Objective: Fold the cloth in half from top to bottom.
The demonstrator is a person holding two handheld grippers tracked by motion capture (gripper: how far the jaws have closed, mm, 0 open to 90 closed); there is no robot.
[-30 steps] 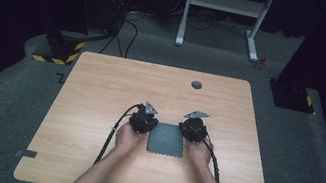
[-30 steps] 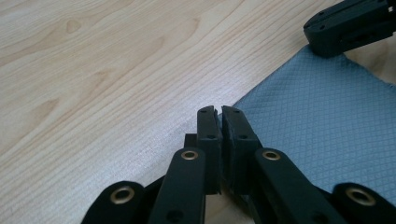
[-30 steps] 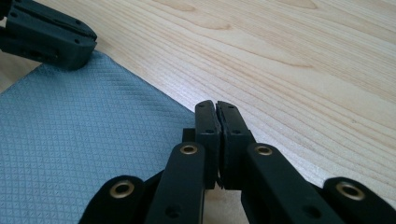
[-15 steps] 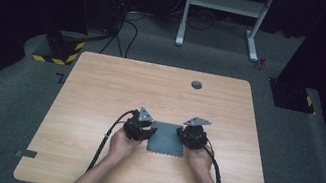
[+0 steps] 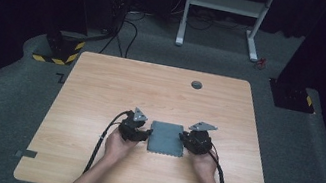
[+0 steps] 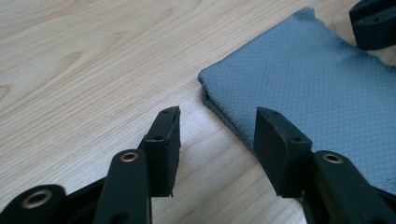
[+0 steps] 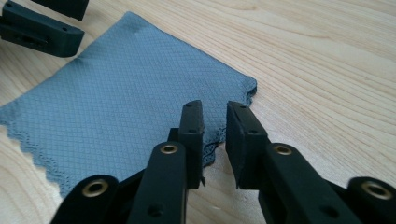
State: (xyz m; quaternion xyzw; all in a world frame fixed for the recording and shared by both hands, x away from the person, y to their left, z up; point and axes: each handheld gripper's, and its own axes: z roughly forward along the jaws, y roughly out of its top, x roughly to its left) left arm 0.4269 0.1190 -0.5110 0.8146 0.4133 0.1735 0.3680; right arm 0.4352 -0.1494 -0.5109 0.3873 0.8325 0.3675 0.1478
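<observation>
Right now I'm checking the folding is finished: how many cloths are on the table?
1: a folded grey-blue waffle-textured cloth lies flat near the front middle of the light wooden table, between the left gripper and the right gripper. Nothing suggests a second one hidden.

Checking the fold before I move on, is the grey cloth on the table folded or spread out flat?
Folded. The grey cloth shows two stacked layers at its near corner in the left gripper view, and lies as a small neat rectangle on the table.

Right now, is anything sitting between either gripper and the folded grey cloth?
Nothing visible. The cloth lies flat between the left gripper and right gripper, bare table around it; both sets of jaws have just been opening.
</observation>
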